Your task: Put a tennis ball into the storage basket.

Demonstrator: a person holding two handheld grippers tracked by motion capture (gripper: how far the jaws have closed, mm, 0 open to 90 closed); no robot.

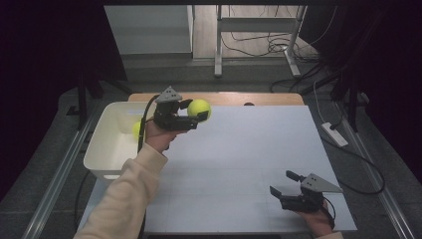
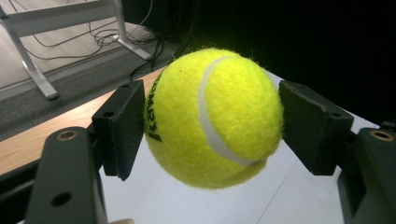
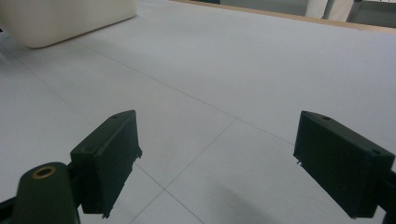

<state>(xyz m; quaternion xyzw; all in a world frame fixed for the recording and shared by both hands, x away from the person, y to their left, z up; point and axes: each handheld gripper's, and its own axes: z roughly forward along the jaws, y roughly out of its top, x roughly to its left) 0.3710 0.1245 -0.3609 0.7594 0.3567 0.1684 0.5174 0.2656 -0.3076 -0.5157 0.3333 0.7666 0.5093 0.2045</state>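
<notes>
On the grey worktop (image 1: 249,149) in the high view, the left hand-held gripper (image 1: 195,110) grasps a ball (image 1: 199,108) in the air just beside the white bin (image 1: 102,149), where a second ball (image 1: 136,130) already lies, so the drop seems still to come. The left gripper view shows both pads (image 2: 122,126) pressing that ball (image 2: 215,116). In the right gripper view, the right hand-held gripper (image 3: 219,163) sits released, holding nothing, low over the worktop.

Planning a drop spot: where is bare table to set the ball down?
Bare white table runs from the bin across to the right gripper, jaws open. Crowded at the bin's rim: left gripper holds a tennis ball, a second ball in the bin.
</notes>
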